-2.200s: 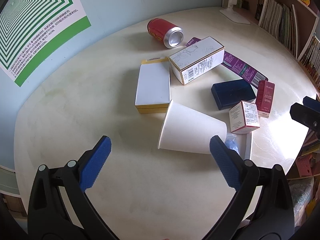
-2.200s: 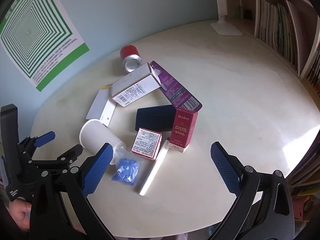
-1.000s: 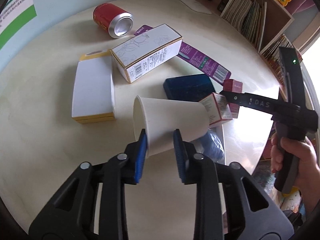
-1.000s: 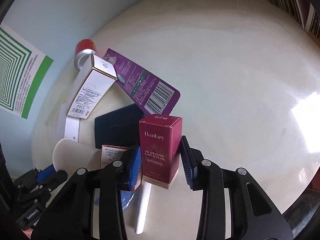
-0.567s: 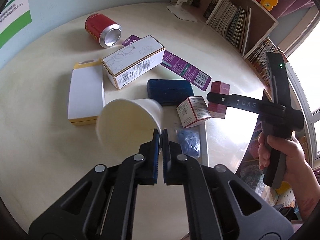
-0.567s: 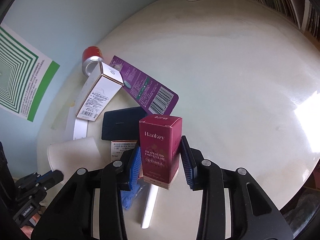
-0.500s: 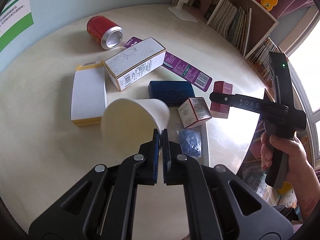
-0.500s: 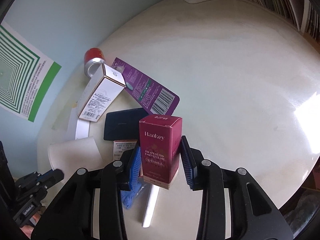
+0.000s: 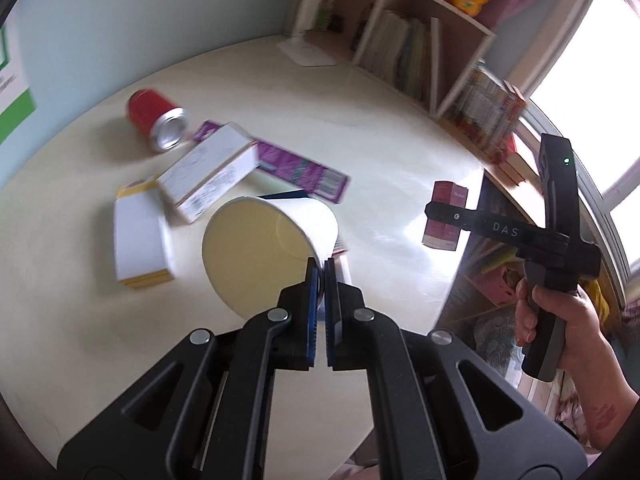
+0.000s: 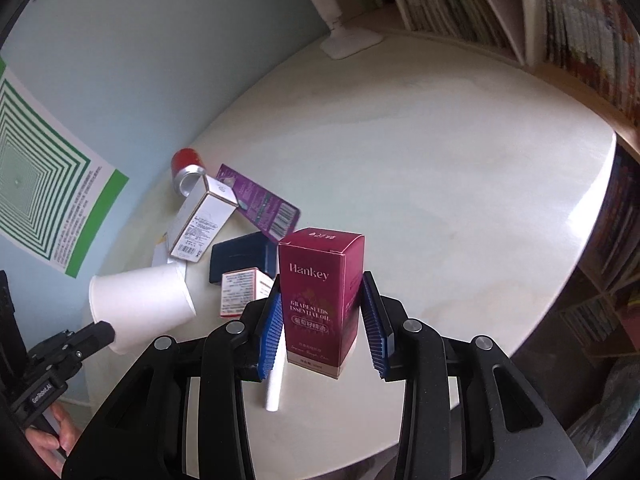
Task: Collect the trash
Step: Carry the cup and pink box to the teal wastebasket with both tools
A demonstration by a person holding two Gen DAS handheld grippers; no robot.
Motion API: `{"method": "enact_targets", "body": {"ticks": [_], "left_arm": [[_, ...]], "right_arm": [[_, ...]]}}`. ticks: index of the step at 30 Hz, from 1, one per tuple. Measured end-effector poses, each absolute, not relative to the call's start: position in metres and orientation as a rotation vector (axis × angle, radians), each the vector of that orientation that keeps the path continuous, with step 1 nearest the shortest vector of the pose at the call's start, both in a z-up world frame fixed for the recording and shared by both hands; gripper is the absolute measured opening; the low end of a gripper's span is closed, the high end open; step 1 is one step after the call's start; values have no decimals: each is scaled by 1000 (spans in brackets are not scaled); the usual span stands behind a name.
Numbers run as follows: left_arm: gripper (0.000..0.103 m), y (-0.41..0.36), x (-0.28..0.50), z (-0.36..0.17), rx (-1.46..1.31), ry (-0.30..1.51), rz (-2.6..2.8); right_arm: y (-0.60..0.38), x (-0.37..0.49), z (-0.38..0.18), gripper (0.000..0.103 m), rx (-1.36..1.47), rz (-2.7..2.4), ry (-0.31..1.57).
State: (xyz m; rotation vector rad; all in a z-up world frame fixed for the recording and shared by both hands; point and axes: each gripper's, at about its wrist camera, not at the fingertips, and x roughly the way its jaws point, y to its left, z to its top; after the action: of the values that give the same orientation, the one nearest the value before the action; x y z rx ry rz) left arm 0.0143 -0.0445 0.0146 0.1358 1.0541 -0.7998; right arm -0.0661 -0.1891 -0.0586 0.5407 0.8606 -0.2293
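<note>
My left gripper (image 9: 321, 280) is shut on the rim of a white paper cup (image 9: 260, 248) and holds it lifted above the round table, mouth toward the camera. The cup also shows in the right wrist view (image 10: 140, 300), pinched by the left gripper (image 10: 100, 332). My right gripper (image 10: 322, 322) is shut on a maroon Hankey box (image 10: 320, 300) and holds it upright above the table; the box also shows in the left wrist view (image 9: 446, 216).
On the cream table (image 10: 440, 160) lie a red can (image 9: 156, 124), a long white box (image 9: 208, 174), a flat white-and-yellow box (image 9: 138, 236), a purple card (image 9: 304, 168), a dark blue case (image 10: 240, 256), a small white-and-red box (image 10: 240, 290) and a white stick (image 10: 274, 388). Bookshelves (image 9: 420, 52) stand at the right.
Both grippers have lifted and swung toward the table's right side with the cup and the maroon box in them. The rest of the trash has not moved.
</note>
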Motion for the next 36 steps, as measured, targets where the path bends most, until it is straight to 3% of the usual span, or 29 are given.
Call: {"method": "enact_targets", "body": {"ticks": [10,22,36], "left_arm": [[1,-156,-54,5,345,1088,-1140],[1,-292,-172,-67,740,1174,-1500],[4,-361,-271,-161,1102,1252,-1633]], "right_arm": [[-246,-204,-79,38,718,-513,794],[-276,-366,-143,38,1008,-811,743],[-296,-444,-227,40,1280,-918,714]]}}
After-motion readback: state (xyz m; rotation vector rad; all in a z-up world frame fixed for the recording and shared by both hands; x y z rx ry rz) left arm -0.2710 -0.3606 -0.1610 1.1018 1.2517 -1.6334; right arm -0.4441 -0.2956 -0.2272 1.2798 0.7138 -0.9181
